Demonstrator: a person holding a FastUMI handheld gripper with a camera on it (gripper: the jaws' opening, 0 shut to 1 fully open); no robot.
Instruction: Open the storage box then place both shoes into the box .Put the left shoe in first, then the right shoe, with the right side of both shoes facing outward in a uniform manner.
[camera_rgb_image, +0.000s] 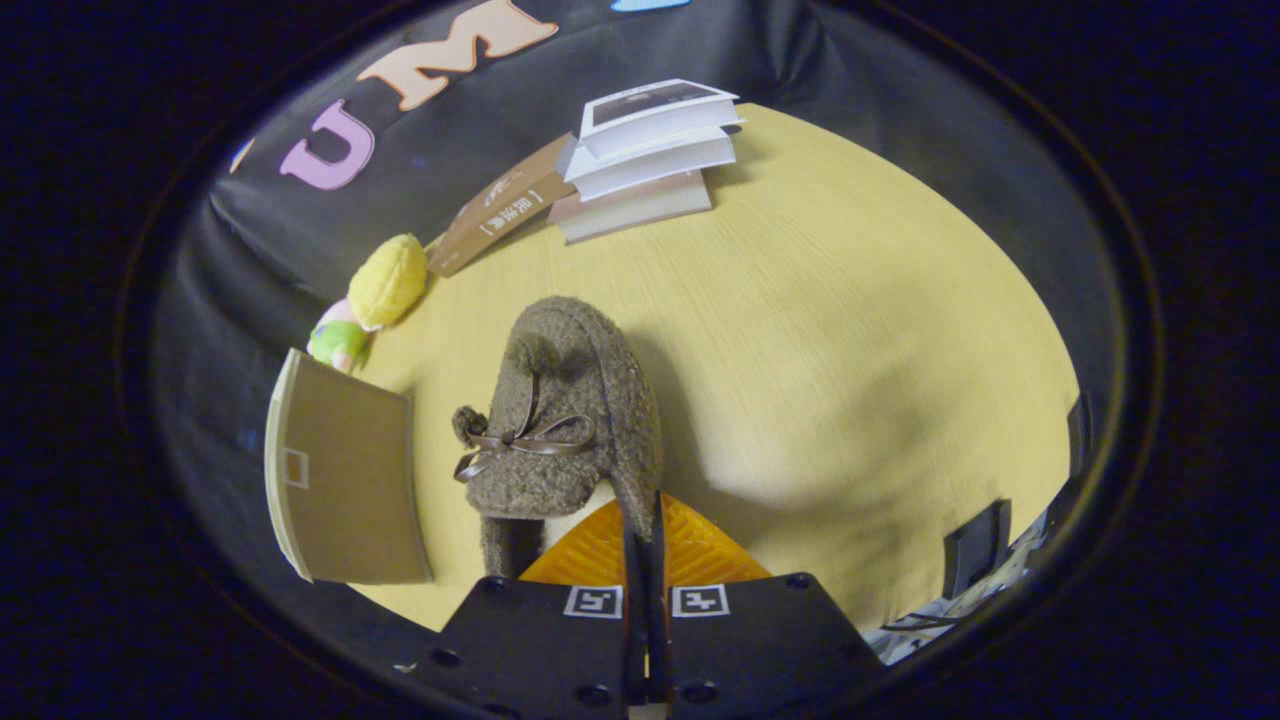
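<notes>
A brown fuzzy shoe (560, 400) with a brown ribbon bow points its toe away from me. My gripper (645, 525) is shut on the shoe's collar edge, and the orange fingers (700, 555) pinch that thin wall from both sides. The shoe's shadow falls well to its right on the tan table (850, 330), so it seems held above the surface. Just left of the shoe stands the brown storage box (345, 475), showing a flat brown face with a small square mark. Whether the box is open cannot be made out.
A stack of books (650, 150) lies at the far side of the table, with a brown book (500, 205) leaning beside it. A yellow plush toy (385, 285) sits behind the box. Small black stands (975, 545) are at the near right edge.
</notes>
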